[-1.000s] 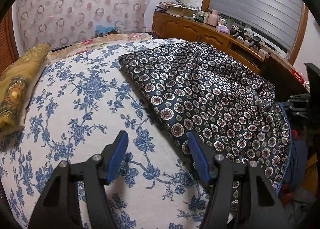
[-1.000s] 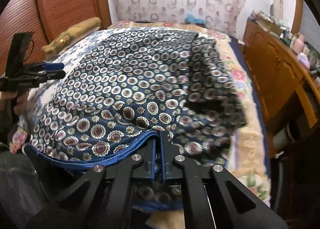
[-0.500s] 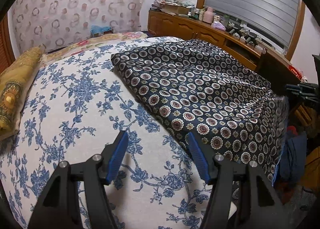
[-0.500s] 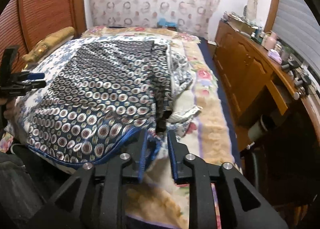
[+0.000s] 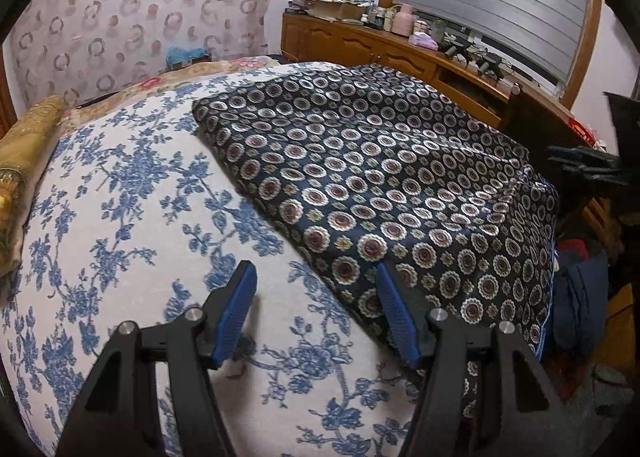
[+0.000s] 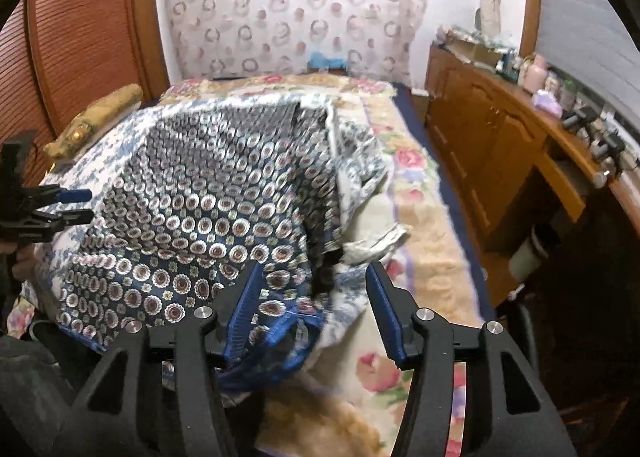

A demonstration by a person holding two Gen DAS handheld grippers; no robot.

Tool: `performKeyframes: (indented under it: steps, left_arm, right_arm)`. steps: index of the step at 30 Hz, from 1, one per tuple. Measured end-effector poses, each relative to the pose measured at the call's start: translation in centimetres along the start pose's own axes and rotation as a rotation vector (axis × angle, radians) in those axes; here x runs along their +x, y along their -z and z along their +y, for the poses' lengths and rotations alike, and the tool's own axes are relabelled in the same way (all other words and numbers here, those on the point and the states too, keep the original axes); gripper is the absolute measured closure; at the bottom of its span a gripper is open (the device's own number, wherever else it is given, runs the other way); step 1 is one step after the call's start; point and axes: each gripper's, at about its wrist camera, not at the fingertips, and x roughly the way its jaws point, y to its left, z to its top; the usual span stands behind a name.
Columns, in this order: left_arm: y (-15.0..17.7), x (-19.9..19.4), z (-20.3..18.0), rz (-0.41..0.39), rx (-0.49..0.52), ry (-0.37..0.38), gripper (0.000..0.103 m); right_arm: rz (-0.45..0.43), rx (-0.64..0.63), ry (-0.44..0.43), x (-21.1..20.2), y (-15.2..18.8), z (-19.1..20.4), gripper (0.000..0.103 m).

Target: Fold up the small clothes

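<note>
Two grippers, none gripping: right gripper opening, the patterned garment's blue-trimmed corner loose between its jaws; left gripper released beside the garment's near edge. Garment lies on the bed. Step: fold laid. Next: regrasp an edge.

L wrist: close, angled down over bed | R wrist: same, opposite side | shared: patterned cloth

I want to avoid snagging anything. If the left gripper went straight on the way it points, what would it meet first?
Probably the white bedspread with blue flowers, between the open left gripper fingers; the dark navy medallion-print cloth lies just right of that line.
</note>
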Motion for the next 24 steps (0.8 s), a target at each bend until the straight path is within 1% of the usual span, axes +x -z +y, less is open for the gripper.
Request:
performKeyframes:
  steps: [3,6,13,15,17,18,19,20,22,24]
  left_arm:
    - [0.2,0.3,-0.3,0.012,0.007,0.003,0.041]
    - [0.4,0.5,-0.7,0.019,0.009,0.011,0.041]
    - [0.8,0.7,-1.6,0.029,0.021,0.03,0.041]
    - [1.0,0.5,-1.8,0.03,0.022,0.049,0.041]
    - [1.2,0.3,-2.2,0.03,0.024,0.069,0.041]
    - [1.3,0.2,-2.4,0.03,0.027,0.084,0.041]
    - [1.4,0.1,-2.6,0.032,0.029,0.104,0.046]
    - [1.5,0.1,-2.7,0.033,0.03,0.116,0.051]
    - [1.5,-0.1,-2.8,0.04,0.029,0.147,0.055]
    - [1.6,-0.2,-2.8,0.046,0.019,0.171,0.056]
  right_arm:
    - [0.036,0.016,-0.016,2.0,0.6,0.3,0.048]
    - [0.06,0.027,-0.032,3.0,1.2,0.5,0.048]
    - [0.076,0.008,-0.037,2.9,2.0,1.0,0.048]
    - [0.081,-0.007,-0.038,2.9,2.1,1.2,0.054]
    - [0.082,-0.023,-0.034,2.9,2.1,1.4,0.068]
    - [0.083,-0.03,-0.046,2.9,2.1,1.6,0.072]
    - [0.083,-0.035,-0.052,2.8,2.2,1.7,0.078]
    - [0.083,-0.043,-0.058,2.8,2.2,1.8,0.087]
    - [0.086,-0.062,-0.083,2.8,2.2,2.3,0.095]
    - [0.083,-0.075,-0.086,2.6,2.2,2.5,0.098]
